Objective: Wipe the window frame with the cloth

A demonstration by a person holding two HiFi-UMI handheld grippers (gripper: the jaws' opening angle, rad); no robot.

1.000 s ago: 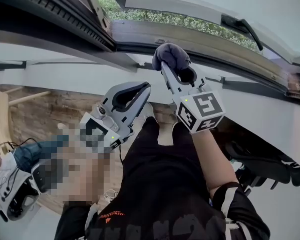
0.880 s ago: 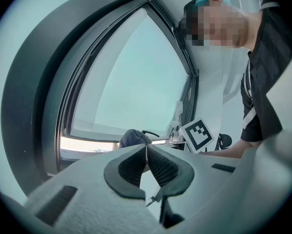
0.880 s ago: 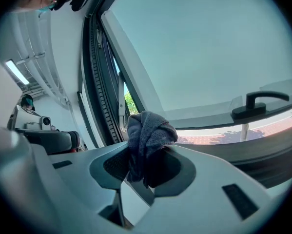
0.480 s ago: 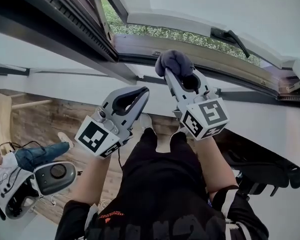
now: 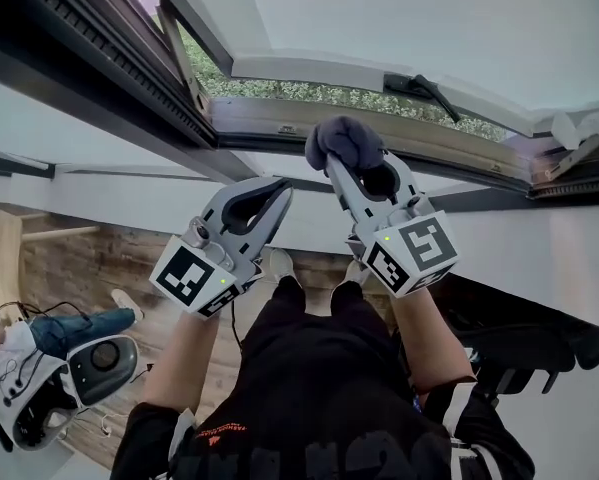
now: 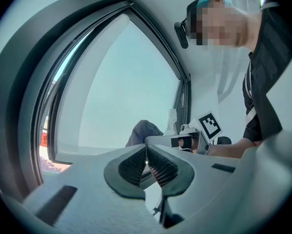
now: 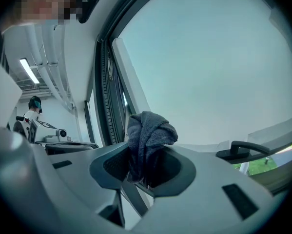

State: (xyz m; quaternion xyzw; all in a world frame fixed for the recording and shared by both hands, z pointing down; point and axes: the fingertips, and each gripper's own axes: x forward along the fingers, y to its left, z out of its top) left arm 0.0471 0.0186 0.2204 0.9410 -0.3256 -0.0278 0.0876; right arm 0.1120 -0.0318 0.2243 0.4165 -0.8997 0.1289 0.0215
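A dark grey cloth (image 5: 345, 140) is bunched at the tip of my right gripper (image 5: 351, 158), whose jaws are shut on it. In the right gripper view the cloth (image 7: 148, 136) sticks up from between the jaws. The cloth sits close against the lower window frame (image 5: 279, 126), near its wooden-looking sill; contact cannot be told. My left gripper (image 5: 279, 188) is held lower and to the left, jaws shut with nothing between them. In the left gripper view its pads (image 6: 155, 167) meet, and the cloth (image 6: 142, 131) shows beyond.
An open window sash with a dark handle (image 5: 419, 86) tilts outward above the frame. Greenery (image 5: 309, 93) shows through the gap. A dark frame edge (image 5: 99, 58) runs along the upper left. A person's legs (image 5: 74, 326) and equipment lie on the floor at lower left.
Both grippers have shifted slightly left and up along the frame. The right gripper keeps the cloth. The view has tilted, showing more of the sash.
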